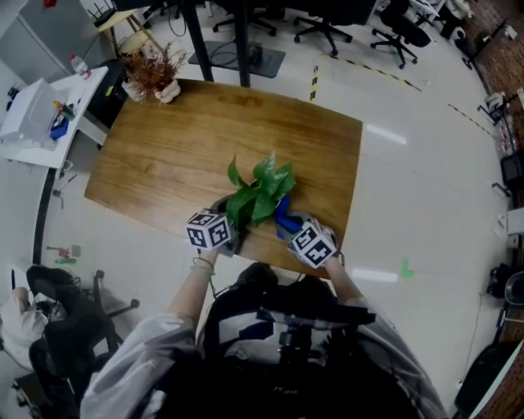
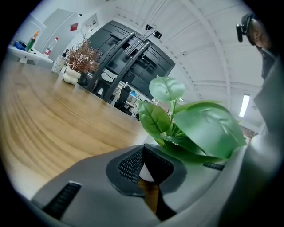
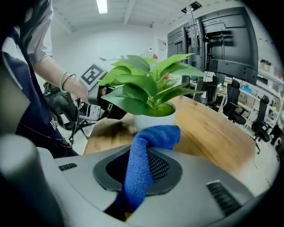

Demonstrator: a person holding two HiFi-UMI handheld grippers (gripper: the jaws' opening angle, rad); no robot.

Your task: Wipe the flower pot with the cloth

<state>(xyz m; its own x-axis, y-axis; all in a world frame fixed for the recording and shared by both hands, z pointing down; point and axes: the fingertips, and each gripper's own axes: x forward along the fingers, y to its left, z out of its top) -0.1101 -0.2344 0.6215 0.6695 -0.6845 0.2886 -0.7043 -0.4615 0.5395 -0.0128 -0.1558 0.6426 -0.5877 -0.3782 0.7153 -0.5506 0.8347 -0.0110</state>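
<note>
The wipe seems only just starting: the left tongs (image 2: 148,169) pinch the white flower pot (image 3: 153,120) steady on the bench (image 3: 213,128), while the right tongs (image 3: 141,165) clench the blue cloth (image 3: 151,139) at its side.

Open-plan office doubling as test lab, indoors. Wooden tabletop (image 1: 188,155) set alone on glossy pale floor (image 1: 409,180), marked in places with yellow-black hazard tape (image 1: 314,82). Black swivel chairs (image 1: 327,29) grouped at far side; another chair (image 1: 61,323) close by at lower left. White side desk (image 1: 45,114) along one edge, carrying a bottle (image 1: 78,64) and small clutter. Tall black metal frames (image 2: 133,44) against the back wall. White ceiling with strip light (image 3: 102,6). Dried-plant vase (image 1: 155,78) on far tabletop corner as decoration.
</note>
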